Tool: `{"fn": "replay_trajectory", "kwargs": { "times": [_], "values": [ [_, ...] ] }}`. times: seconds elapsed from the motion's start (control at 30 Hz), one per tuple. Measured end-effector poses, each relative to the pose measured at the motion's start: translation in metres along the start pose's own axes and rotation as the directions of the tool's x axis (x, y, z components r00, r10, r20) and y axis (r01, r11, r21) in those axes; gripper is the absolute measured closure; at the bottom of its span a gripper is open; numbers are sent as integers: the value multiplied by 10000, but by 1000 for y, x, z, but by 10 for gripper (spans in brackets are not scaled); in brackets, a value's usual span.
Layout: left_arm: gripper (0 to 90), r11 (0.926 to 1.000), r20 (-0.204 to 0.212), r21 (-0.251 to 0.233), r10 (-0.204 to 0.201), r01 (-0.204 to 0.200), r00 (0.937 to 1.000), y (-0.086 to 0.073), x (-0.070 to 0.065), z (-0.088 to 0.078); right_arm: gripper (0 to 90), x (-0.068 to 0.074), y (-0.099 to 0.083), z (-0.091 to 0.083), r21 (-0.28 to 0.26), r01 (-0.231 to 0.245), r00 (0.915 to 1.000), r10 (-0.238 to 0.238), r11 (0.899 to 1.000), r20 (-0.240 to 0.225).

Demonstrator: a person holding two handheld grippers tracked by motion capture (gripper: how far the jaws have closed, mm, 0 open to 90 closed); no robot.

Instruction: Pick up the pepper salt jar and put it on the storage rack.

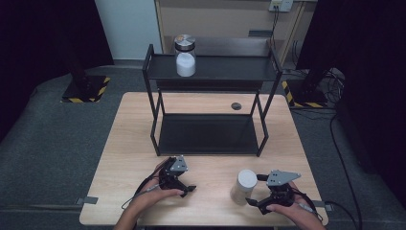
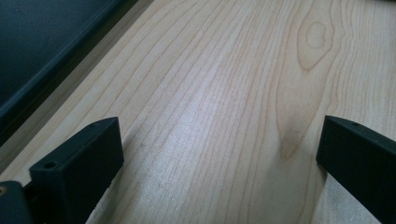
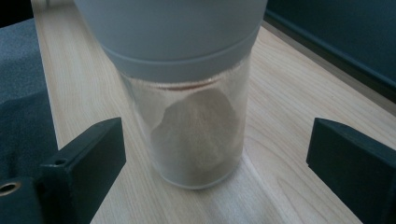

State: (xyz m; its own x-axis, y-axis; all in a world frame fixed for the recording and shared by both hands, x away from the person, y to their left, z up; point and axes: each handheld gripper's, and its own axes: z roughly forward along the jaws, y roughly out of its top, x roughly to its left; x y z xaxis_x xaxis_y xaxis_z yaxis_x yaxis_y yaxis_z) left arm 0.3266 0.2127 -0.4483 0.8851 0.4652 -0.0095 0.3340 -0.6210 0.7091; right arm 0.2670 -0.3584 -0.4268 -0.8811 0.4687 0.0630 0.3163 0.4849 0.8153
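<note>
Your jar point(image 3: 187, 107) is clear glass with a pale grey lid, part-filled with a light powder heaped to one side. It stands upright on the counter point(image 1: 210, 167), long axis vertical, lid up, in front of the black two-tier shelf point(image 1: 210, 72) toward its right end. Your right tool point(image 1: 252, 200) sits just beside the jar, jaws spread wide on either side without touching the glass. Your left tool point(image 1: 187, 190) rests further left of the jar, jaws wide apart over bare wood, holding nothing.
</note>
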Motion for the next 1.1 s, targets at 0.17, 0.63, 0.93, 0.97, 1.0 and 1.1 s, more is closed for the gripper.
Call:
{"fn": "replay_trajectory", "kwargs": {
  "times": [0.17, 0.63, 0.93, 0.97, 1.0, 1.1],
  "values": [
    [0, 10000, -1, 3, 3, -3, 10000, 0, 0, 0, 52, 3, 1, 2, -232, 3, 10000, -3, 9997, -1],
    [0, 10000, 1, 4, 0, 0, 10000, 0, 0, 0, 59, 12, 3, 6, -742, -90, 9997, 105, 9972, 200],
    [0, 10000, 0, 1, 1, -1, 10000, 0, 0, 0, 94, 14, 5, 8, -880, -48, 9998, 66, 9961, 200],
    [0, 10000, -1, 2, 1, -1, 10000, 0, 0, 0, 100, 15, 5, 8, -871, -53, 9997, 72, 9962, 214],
    [0, 10000, -1, 2, 0, 0, 10000, 0, 0, 0, 106, 15, 5, 9, -876, -52, 9997, 72, 9961, 217],
    [0, 10000, 0, 3, 1, -1, 10000, 0, 0, 0, 127, 16, 6, 9, -917, -80, 9997, 102, 9958, 233]
  ]
}}
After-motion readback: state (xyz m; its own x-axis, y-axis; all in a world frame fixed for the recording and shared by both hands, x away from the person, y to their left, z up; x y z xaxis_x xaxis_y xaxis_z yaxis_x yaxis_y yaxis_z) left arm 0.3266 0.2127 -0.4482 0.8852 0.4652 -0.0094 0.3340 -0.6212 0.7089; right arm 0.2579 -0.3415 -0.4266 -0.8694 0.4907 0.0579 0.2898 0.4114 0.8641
